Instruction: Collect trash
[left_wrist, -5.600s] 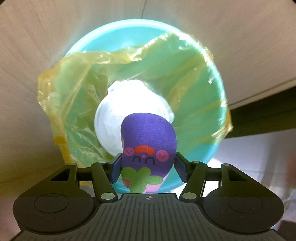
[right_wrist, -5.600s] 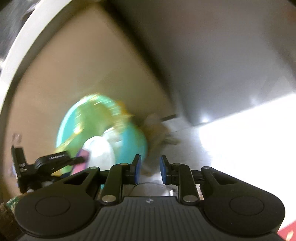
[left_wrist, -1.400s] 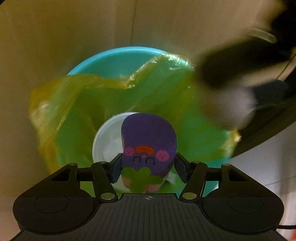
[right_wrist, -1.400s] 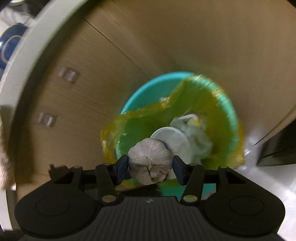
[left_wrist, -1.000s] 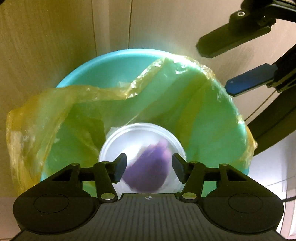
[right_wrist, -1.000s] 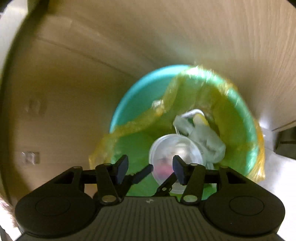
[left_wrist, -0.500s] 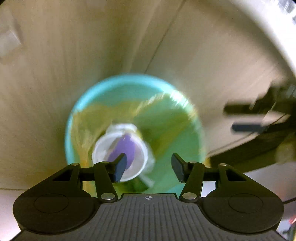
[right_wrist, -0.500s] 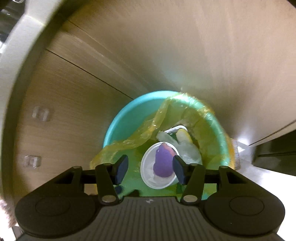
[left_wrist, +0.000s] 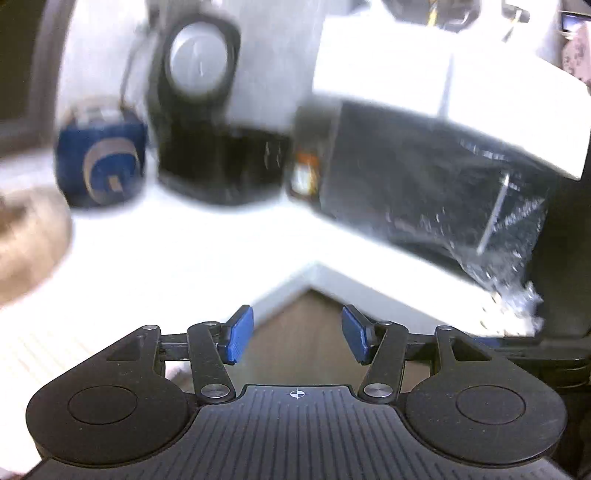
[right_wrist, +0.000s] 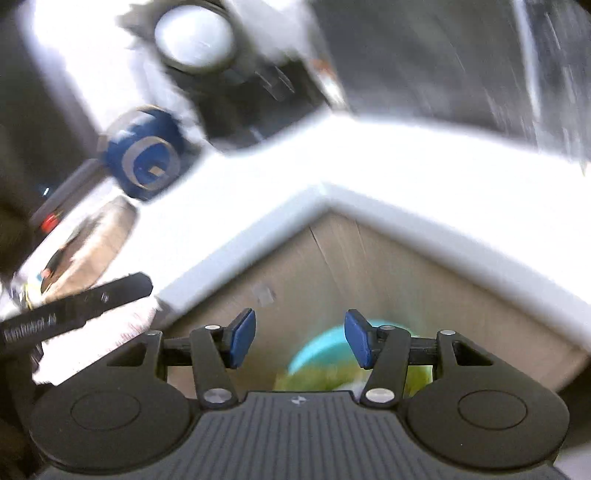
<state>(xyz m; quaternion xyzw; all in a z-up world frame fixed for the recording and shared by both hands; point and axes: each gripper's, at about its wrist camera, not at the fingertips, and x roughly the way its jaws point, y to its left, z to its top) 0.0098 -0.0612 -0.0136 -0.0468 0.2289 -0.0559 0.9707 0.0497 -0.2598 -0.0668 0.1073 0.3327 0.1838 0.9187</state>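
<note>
Both tongs are empty and their blue pads stand apart: the left tongs (left_wrist: 297, 334) have just been closing a little with nothing between them, and the right tongs (right_wrist: 299, 338) have opened slightly, also on nothing. I judge they point up at the white surface (left_wrist: 177, 251) to look for more trash. The turquoise trash bin (right_wrist: 317, 347) with its yellow-green bag is low below the surface edge, in front of a wooden cabinet (right_wrist: 369, 266). On the surface stand a blue container (left_wrist: 99, 162), a black appliance (left_wrist: 207, 129) and a blurred brown object (left_wrist: 29, 240) at the left.
</note>
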